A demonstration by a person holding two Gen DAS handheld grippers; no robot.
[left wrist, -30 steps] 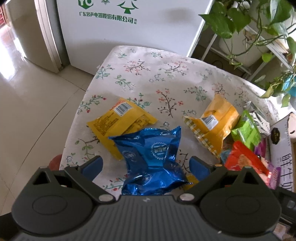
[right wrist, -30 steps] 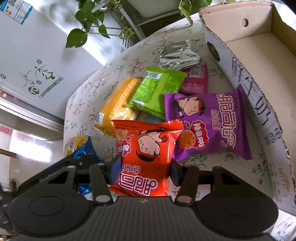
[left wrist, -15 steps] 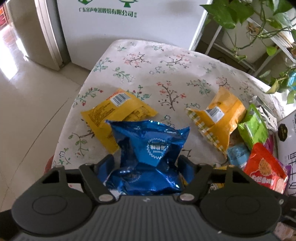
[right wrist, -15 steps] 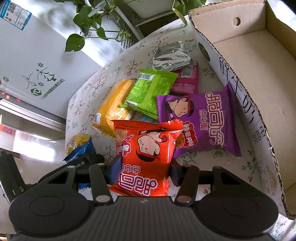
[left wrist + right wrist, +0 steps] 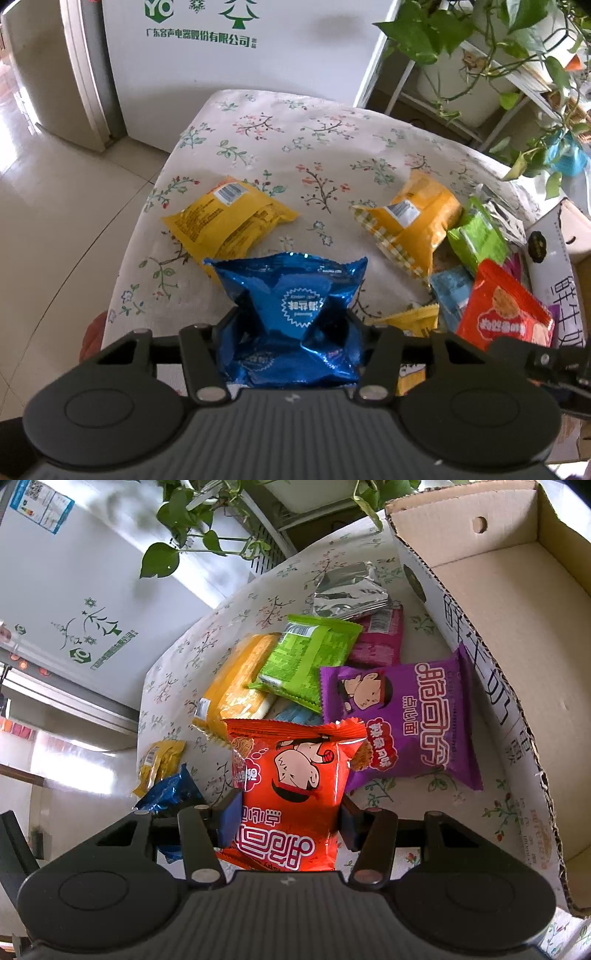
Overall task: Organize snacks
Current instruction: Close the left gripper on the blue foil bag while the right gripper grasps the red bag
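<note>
- since a second ago our left gripper (image 5: pixel 291 325) has narrowed from wide open around the blue packet (image 5: pixel 295 314); its jaws are closing now, both fingers pressing into the crumpled foil.
- our right gripper (image 5: pixel 286 819) has kept its clench on the red packet (image 5: pixel 291 786), unchanged.
- in the left wrist view, a yellow packet (image 5: pixel 225 221) lies at 11 o'clock from the blue one and an orange packet (image 5: pixel 413 218) at 1 o'clock, both on the floral tablecloth (image 5: pixel 288 147).
- in the right wrist view, the purple packet (image 5: pixel 402 716) lies at 2 o'clock from the red one, the green packet (image 5: pixel 306 657) at 12 o'clock.
- the cardboard box (image 5: pixel 517 635) stands just beside the purple packet, at 3 o'clock from it.
</note>
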